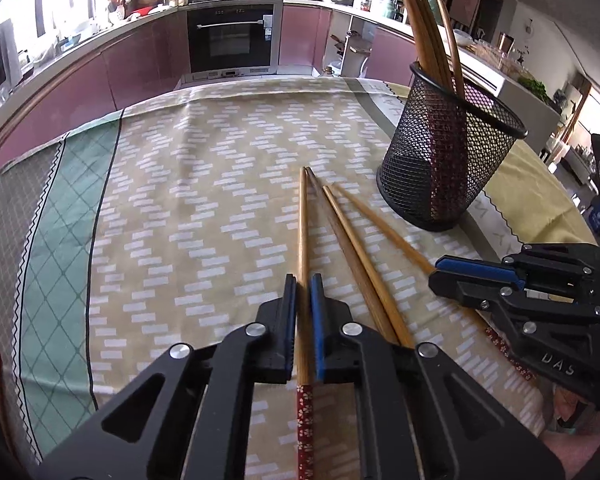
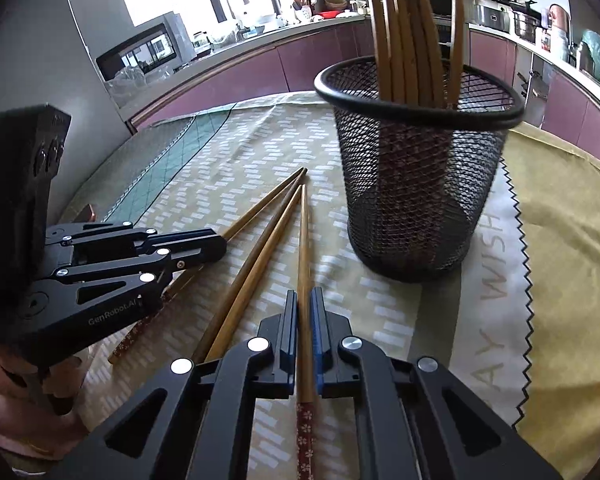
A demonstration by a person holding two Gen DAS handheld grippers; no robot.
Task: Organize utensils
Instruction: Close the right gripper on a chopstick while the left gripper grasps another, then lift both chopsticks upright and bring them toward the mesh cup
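Left gripper clamped on a chopstick, pads tight against the shaft just above its red floral-wrapped end; that stick is the leftmost of four lying on the tablecloth

Right gripper likewise closed on the rightmost chopstick, gripped at the same spot near the patterned end. In the left wrist view the right gripper sits to the right, jaws together over that stick

Two loose chopsticks lie between the gripped ones, touching each other along most of their length. All four tips converge towards the mesh cup

Mesh cup is black, upright, on the cloth just beyond and right of the stick tips, not touching them. Several chopsticks stand in it, leaning against the rim

Kitchen counter and oven in background
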